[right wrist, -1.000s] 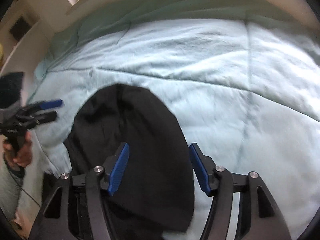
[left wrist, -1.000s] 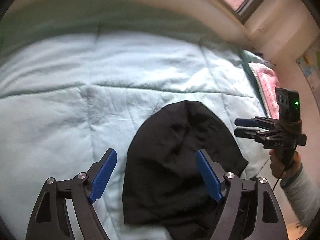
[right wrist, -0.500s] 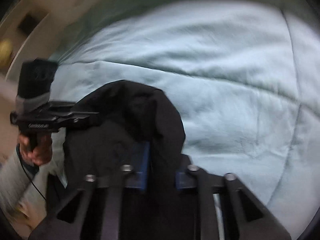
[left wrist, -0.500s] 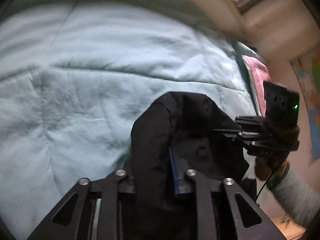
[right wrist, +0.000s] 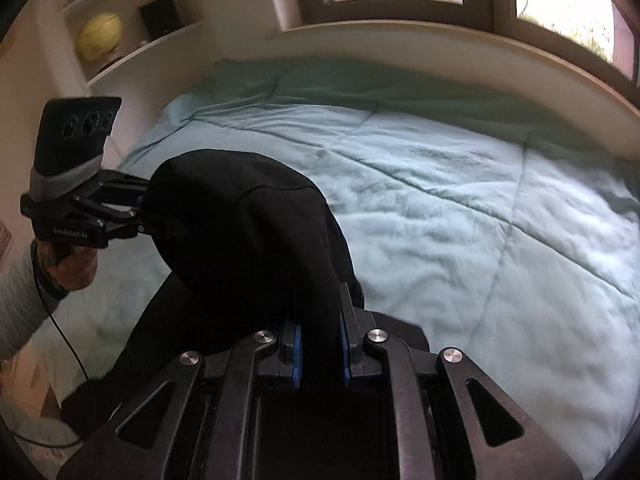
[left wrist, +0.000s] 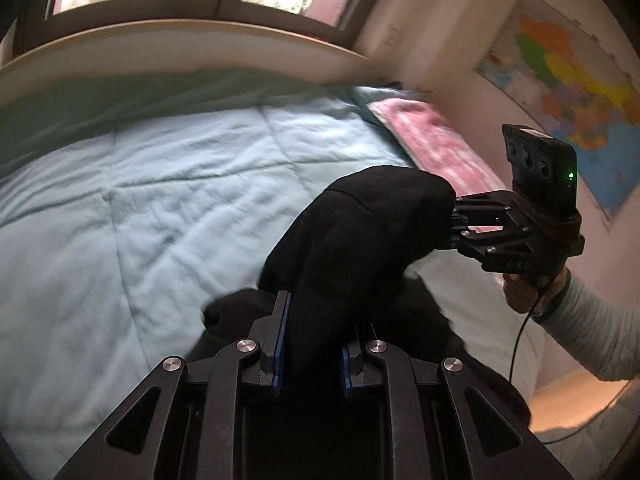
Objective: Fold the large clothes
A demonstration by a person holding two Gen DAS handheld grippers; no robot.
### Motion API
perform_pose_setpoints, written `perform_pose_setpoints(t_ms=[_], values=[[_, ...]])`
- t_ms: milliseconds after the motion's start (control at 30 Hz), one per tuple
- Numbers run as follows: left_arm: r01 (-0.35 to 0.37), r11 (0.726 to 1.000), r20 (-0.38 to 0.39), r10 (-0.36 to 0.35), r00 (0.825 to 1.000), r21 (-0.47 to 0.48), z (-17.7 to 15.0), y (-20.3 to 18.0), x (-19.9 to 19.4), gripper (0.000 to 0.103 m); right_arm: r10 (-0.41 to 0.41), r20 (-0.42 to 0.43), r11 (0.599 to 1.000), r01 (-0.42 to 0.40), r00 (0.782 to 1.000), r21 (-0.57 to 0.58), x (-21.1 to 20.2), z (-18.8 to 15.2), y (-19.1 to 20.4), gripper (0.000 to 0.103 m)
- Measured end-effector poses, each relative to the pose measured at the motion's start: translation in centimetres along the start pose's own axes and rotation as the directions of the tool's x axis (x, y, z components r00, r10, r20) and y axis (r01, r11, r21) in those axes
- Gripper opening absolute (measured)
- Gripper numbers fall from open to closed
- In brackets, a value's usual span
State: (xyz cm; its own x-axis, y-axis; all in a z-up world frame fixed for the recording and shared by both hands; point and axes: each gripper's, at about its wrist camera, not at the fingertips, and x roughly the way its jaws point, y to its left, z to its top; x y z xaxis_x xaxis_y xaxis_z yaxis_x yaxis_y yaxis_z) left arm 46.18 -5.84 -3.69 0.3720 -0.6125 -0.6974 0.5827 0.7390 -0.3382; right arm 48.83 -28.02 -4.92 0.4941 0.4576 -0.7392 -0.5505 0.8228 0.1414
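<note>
Left hand-held gripper point(left wrist: 312, 344) clamped on a bunched fold of the black garment point(left wrist: 360, 240), blue pads point(left wrist: 280, 344) pressing cloth from both sides. Right hand-held gripper point(right wrist: 320, 344) likewise pinching the same garment (jaws nearly together). Cloth lifted between the two, lower part trailing onto the pale green quilt point(right wrist: 460, 208) of the bed.

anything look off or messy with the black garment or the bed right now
Nothing looks damaged or spilled. The black garment is bunched rather than flat: it hangs in a hump between the left gripper and right gripper, both clamped on its cloth, above the light blue quilt. The quilt is merely wrinkled.
</note>
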Motion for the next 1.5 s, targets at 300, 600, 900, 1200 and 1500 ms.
perform_pose_setpoints(t_ms=[300,600,900,1200,1500], values=[[-0.058,0.998,-0.2,0.054,0.978,-0.012,-14.2,-8.1,0.5,0.028,-0.058,-0.13,0.996,0.065,0.99,0.054,-5.4,-12.9,7.5,0.018],[-0.182,0.974,-0.386,0.116,0.915,-0.138,-24.5,-8.3,0.7,0.029,-0.025,-0.285,0.962,0.101,0.958,0.254,-6.6,-21.1,5.4,0.018],[-0.067,0.952,-0.043,0.056,0.998,-0.3,-12.5,-5.0,-2.9,0.036,-0.027,-0.049,0.968,0.038,0.998,0.246,-5.7,-8.3,6.4,0.065],[-0.067,0.844,-0.144,-0.012,0.99,-0.532,-19.4,-1.1,7.7,0.018,0.001,-0.402,0.925,0.152,0.916,0.349,7.7,-16.6,5.7,0.057],[-0.001,0.8,-0.043,-0.03,0.999,-0.601,-20.0,-2.1,4.2,0.017,0.032,-0.268,0.893,0.093,0.963,0.441,2.8,-20.2,6.6,0.058]])
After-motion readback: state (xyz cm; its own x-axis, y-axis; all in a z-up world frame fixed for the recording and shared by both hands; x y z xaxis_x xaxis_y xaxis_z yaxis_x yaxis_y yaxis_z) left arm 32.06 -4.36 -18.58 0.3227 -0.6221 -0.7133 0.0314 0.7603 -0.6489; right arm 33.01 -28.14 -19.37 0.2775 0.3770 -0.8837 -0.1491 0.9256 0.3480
